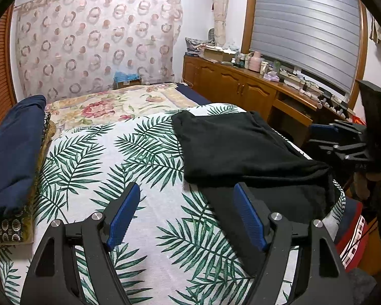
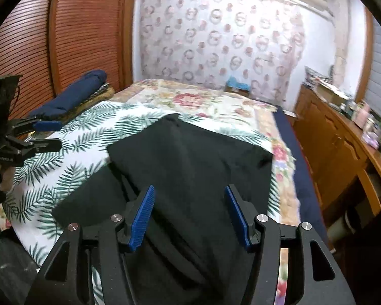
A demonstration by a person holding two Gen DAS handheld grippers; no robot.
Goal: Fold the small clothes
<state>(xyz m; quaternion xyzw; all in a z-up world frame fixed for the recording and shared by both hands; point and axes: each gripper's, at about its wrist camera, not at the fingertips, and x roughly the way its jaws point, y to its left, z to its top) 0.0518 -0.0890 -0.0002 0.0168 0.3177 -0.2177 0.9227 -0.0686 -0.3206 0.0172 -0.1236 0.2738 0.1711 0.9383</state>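
A black garment [image 1: 241,147] [image 2: 190,157] lies folded over on a white sheet printed with green palm leaves [image 1: 101,157] [image 2: 71,139], near the bed's right edge. My left gripper [image 1: 186,190] is open above the sheet, just short of the garment's near-left edge, with nothing between its blue pads [image 1: 122,218]. It also shows at the left of the right wrist view [image 2: 48,134]. My right gripper [image 2: 189,190] is open over the garment's near part; the cloth lies below and between the fingers, untouched by the pads. The left wrist view catches it at the right edge [image 1: 317,134].
A navy rolled blanket [image 1: 12,152] [image 2: 71,94] lies along the bed's left side on a patterned cushion. A floral bedcover [image 1: 109,106] stretches to the far wall. A wooden cabinet [image 1: 228,84] with cluttered top runs along the right. Louvred wooden doors [image 2: 25,50] stand at the left.
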